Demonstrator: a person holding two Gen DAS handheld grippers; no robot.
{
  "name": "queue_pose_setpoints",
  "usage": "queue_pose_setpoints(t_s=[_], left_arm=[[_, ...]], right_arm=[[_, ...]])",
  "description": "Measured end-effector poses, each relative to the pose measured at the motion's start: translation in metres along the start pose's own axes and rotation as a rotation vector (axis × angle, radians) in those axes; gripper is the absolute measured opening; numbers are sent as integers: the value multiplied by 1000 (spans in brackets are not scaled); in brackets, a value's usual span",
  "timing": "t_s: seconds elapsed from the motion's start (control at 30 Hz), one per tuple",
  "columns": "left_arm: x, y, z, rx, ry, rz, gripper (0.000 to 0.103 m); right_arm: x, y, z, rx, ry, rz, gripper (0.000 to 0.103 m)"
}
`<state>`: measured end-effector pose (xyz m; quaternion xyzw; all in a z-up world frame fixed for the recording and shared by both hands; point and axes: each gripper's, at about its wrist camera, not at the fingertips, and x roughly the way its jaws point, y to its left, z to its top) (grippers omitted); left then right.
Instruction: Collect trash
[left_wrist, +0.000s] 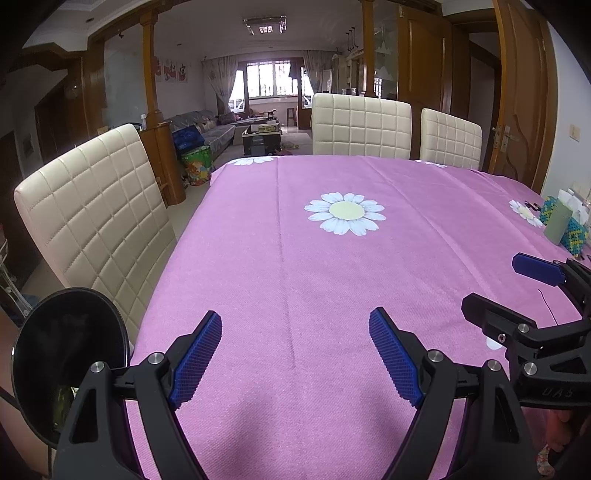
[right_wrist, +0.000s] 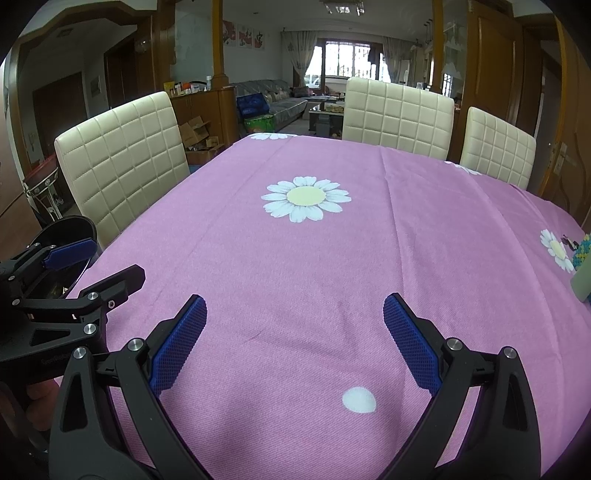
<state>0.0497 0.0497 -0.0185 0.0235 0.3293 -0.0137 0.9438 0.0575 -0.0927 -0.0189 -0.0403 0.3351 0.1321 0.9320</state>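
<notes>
Here? No: both grippers, left gripper (left_wrist: 295, 354) and right gripper (right_wrist: 295, 343), hold jaws spread (nothing between) above the tablecloth (left_wrist: 332, 266).

Soft daylight comes from the far window (left_wrist: 272, 79), which is overexposed and washes out what lies beyond it. The room's wooden sides sit dim. The pink tabletop (left_wrist: 332, 277) is evenly lit and sharp, with faint, diffuse shadows near the lower edge, probably cast by the rigs. Both fisheye views bend straight lines strongly outward and darken to black corners; distant furniture looks slightly soft.
</notes>
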Motion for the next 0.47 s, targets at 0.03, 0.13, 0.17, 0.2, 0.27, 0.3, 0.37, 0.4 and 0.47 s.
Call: queue_pose_setpoints(t_s=[0.03, 0.13, 0.17, 0.2, 0.27, 0.3, 0.37, 0.4, 0.47], left_arm=[[0, 0, 0, 2, -1, 1, 80], [1, 1, -1, -2, 3, -3, 80], [0, 1, -1, -3, 2, -2, 80], [0, 1, -1, -2, 1, 2, 80], [-1, 1, -1, -2, -2, 14, 80], [-1, 1, -1, -4, -1, 18, 80], [0, 0, -1, -2, 4, 15, 80], [0, 0, -1, -1, 5, 12, 80], [1, 0, -2, -2, 11, 7, 80]], right_arm=[[0, 0, 0, 0, 0, 0, 95], [0, 0, 0, 0, 4, -3, 95], [0, 0, 0, 2, 5, -2, 95], [-1, 0, -1, 4, 6, 1, 95], [0, 0, 0, 5, 8, 1, 95], [0, 0, 0, 4, 7, 0, 95], [-1, 0, -1, 3, 8, 2, 95], [-1, 0, -1, 3, 8, 2, 95], [-1, 0, 0, 3, 8, 0, 95]])
